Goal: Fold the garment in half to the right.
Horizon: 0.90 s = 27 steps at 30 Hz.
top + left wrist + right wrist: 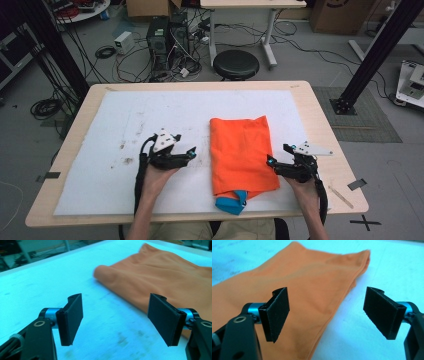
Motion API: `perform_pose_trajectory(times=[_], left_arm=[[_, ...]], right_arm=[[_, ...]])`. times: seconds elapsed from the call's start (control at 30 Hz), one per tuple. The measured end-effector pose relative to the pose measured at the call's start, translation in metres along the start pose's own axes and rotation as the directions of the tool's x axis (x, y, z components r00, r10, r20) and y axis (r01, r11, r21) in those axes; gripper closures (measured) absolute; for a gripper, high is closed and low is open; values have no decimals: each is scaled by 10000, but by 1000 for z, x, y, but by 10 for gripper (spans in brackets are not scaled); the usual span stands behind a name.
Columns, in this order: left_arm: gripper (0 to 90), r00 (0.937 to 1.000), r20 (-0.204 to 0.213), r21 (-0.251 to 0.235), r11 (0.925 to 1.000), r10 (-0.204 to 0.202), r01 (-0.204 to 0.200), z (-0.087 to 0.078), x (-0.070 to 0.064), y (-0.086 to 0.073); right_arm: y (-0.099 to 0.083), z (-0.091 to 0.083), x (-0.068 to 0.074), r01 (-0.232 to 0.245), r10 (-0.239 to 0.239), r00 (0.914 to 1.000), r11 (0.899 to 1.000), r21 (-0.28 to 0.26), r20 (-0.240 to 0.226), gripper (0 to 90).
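The left claw (116,320) hangs low over the white surface (50,282), its two black jaws spread wide with nothing between them but bare, faintly smudged sheet. Ahead and to the right lies the folded orange cloth (160,275), rumpled in soft ridges, its rounded near corner blurred. The right-hand jaw sits just in front of the cloth's edge; whether it touches is unclear.

1. Orange cloth (241,150): soft matt fabric, gently wrinkled.
2. Fingers (277,312): black, matt, grainy pads.
3. Table (320,120): pale smooth wood under a scuffed white sheet (130,130).
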State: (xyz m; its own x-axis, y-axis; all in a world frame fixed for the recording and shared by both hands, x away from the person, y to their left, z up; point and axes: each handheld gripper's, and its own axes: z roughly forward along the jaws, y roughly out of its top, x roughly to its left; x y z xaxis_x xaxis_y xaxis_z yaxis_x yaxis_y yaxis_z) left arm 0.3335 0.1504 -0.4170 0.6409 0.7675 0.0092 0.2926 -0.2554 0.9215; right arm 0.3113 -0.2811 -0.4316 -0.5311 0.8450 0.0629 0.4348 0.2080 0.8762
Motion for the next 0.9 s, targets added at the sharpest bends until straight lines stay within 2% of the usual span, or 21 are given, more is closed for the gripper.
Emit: perform_pose_trajectory(times=[0.17, 0.23, 0.4, 0.53, 0.63, 0.9], left_arm=[[271, 9983, -577, -334, 9994, -100, 81, -29, 25, -14], [271, 9957, -916, -544, 9985, -140, 91, -43, 36, -21], [271, 9831, -1715, -926, 9945, -643, 489, -68, 59, -39], [271, 9749, -2021, -1042, 9918, -934, 734, -83, 71, -48], [271, 9716, -2107, -944, 9915, -1081, 898, -88, 76, -51], [271, 9745, -2026, -603, 9945, -964, 858, -91, 72, -53]], right_arm=[[0, -3, -3, -176, 185, 9996, 9988, -450, 194, 216], [-1, -3, -4, -150, 172, 9993, 9977, -660, 319, 216], [-4, -3, -6, -187, 240, 9985, 9942, -1059, 491, 216], [-6, -1, -7, -251, 295, 9985, 9954, -929, 462, 216], [-6, 1, -6, -238, 268, 9989, 9968, -767, 386, 216], [-7, 1, -7, -289, 320, 9987, 9967, -758, 405, 216]])
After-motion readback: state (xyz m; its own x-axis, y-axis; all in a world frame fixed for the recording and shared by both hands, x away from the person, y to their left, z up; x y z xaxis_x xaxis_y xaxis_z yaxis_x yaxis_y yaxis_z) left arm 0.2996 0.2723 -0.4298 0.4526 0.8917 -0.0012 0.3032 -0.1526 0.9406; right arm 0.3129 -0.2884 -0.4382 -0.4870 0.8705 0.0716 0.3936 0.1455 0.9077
